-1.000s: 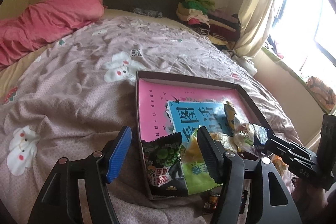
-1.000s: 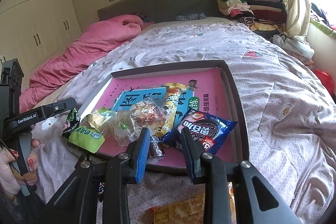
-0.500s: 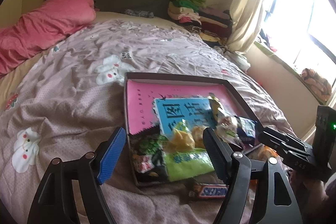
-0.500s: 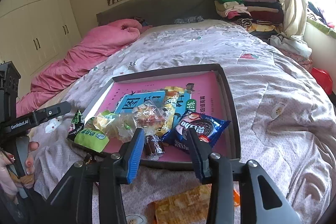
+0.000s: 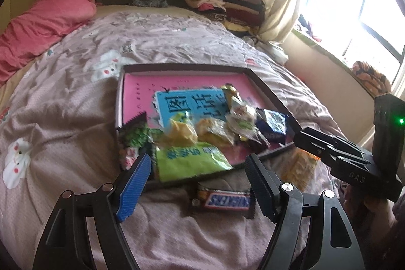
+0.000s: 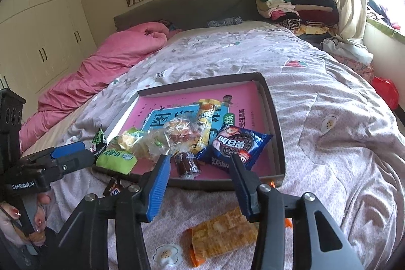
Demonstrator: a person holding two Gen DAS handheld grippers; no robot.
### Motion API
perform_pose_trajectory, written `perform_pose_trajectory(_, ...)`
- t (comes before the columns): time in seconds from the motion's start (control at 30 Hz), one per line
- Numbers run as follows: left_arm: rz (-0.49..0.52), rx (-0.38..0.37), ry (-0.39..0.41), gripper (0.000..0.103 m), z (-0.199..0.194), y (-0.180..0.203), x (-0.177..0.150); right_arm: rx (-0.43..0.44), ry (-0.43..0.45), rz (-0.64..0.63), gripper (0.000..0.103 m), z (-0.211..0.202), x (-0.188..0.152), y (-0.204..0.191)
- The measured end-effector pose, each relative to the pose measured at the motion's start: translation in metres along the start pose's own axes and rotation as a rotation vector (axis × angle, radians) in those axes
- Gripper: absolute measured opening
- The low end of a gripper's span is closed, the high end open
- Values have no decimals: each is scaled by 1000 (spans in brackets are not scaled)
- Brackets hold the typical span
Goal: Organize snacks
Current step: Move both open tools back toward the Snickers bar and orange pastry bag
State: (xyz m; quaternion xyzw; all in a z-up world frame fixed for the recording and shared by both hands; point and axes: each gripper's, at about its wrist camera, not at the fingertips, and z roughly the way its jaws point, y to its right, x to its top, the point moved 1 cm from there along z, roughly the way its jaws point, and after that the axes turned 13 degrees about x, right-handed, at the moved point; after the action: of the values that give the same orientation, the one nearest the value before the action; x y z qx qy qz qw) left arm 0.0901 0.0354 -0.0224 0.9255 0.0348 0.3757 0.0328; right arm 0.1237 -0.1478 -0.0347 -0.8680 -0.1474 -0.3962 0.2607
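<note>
bedding first: a soft quilted bedspread (image 6: 329, 118), dusty pink with white flower prints, lies rumpled over the whole bed, with a puffy pink duvet (image 6: 106, 72) bunched along its far left side. shallow rectangular cardboard box lid (image 6: 277, 143) sits on the quilt, dark grey rim, glossy pink printed floor with a blue panel. inside it the snacks crowd the near edge: a flat lime-green packet (image 5: 187, 161) overhanging the near-left corner, a crinkly dark green pouch (image 5: 134, 133) with a zigzag seam beside it, a shiny blue cookie pack (image 6: 238, 143) lying tilted at the right, clear crackly cellophane candy bags (image 6: 182, 133) heaped in the middle, and a small brown wrapped sweet (image 6: 188, 166) at the front rim. outside the lid, on the quilt, lie an orange flat cracker packet (image 6: 222, 232) with a gridded face and a brown snickers bar (image 5: 227, 199), slim and glossy, just before the near rim. left gripper (image 5: 200, 184), black frame with ribbed pads, one blue and one black, stands wide with nothing pinched; the snickers bar lies on the quilt beyond, framed between its fingertips. right gripper (image 6: 200, 184), same build, has its jaws opening, gripping nothing, above the quilt just short of the lid, the cracker packet below it. a hand (image 6: 22, 224) with painted nails grips the left tool's handle.
</note>
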Motion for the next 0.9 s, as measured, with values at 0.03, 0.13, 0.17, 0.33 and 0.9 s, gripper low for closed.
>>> perform_pose_trajectory(0.03,3,0,-8,78,0,2,-2,-1,-2,3,49,-1,-1,0)
perform_pose_trajectory(0.13,3,-1,-34,78,1,6,-6,-8,-6,19,49,-4,-4,0)
perform_pose_trajectory(0.17,4,-1,-39,78,1,7,-7,-5,-9,30,49,-5,-6,1)
perform_pose_trajectory(0.33,17,9,-52,78,-2,13,-9,-13,-20,65,49,-10,-10,1)
perform_pose_trajectory(0.9,16,-23,-173,78,2,28,-29,-61,-74,185,54,-21,-29,10)
